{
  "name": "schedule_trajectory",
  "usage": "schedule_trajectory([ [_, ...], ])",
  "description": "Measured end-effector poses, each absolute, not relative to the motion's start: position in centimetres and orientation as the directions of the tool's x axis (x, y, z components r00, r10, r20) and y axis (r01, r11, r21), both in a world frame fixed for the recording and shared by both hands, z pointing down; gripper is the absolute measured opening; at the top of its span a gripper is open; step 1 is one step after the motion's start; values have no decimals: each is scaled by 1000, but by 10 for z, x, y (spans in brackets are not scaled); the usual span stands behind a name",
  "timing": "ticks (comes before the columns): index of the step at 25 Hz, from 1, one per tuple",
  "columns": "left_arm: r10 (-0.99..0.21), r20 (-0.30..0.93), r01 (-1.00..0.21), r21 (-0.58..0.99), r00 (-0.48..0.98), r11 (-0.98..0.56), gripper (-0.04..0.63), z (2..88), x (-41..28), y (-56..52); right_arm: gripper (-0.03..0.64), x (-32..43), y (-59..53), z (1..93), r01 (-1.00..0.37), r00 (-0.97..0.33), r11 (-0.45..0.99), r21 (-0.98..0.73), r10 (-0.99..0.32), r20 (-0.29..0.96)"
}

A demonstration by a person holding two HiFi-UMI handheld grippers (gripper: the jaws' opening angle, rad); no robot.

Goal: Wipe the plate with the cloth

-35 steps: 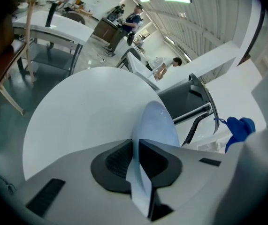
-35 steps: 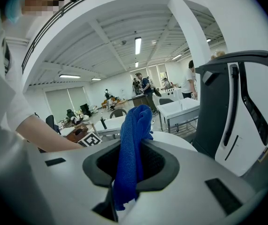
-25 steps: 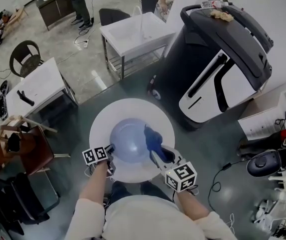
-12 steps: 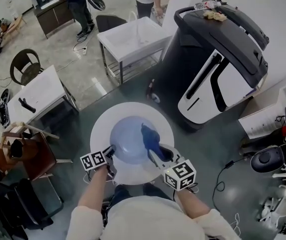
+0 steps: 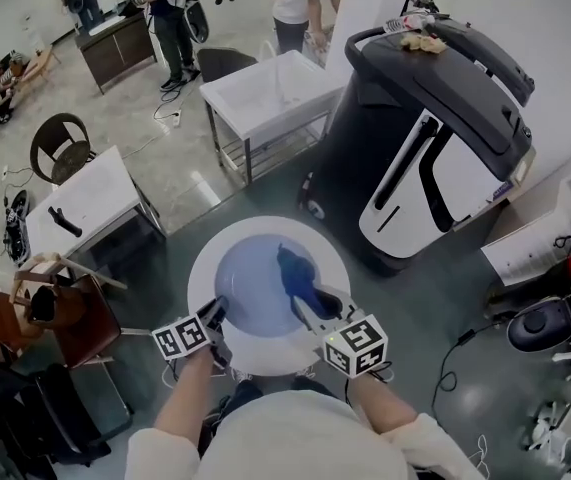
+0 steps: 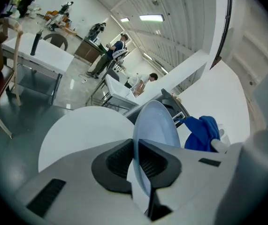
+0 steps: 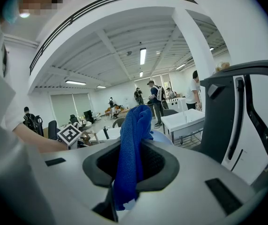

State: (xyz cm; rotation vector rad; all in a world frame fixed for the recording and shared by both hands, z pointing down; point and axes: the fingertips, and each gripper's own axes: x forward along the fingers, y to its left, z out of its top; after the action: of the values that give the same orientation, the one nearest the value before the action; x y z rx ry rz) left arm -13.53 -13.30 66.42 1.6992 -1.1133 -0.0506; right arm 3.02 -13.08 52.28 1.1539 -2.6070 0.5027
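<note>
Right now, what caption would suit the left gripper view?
Left gripper pinching the pale blue plate by its rim, blue cloth to its right.

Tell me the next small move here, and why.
Probably sweep the cloth in the right gripper across the plate's face. The left gripper is shut on the plate's near rim and holds it tilted over the table. The right gripper is shut on the cloth, which lies over the plate's right side in the head view. Whether they touch can't be told.
</note>
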Motion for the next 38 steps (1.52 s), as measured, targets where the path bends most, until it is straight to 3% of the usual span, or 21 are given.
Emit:
schedule_trajectory([
  [15,-740,393,-719,673,546,-173,49,584,-137,-116,95,16,-145,498,-748,-654,648,-146,-681,329],
  [25,-746,354,-728,639,565,-248,49,565,-119,-118,95,-33,-148,497,-675,-719,724,-143,-601,350],
  [33,-774,328,-740,623,542,-254,49,554,-127,-133,95,-81,-115,530,-561,-768,813,-156,-441,465],
  [38,-810,312,-757,612,497,-229,49,546,-145,-148,95,-68,-100,561,-539,-709,827,-160,-343,616],
])
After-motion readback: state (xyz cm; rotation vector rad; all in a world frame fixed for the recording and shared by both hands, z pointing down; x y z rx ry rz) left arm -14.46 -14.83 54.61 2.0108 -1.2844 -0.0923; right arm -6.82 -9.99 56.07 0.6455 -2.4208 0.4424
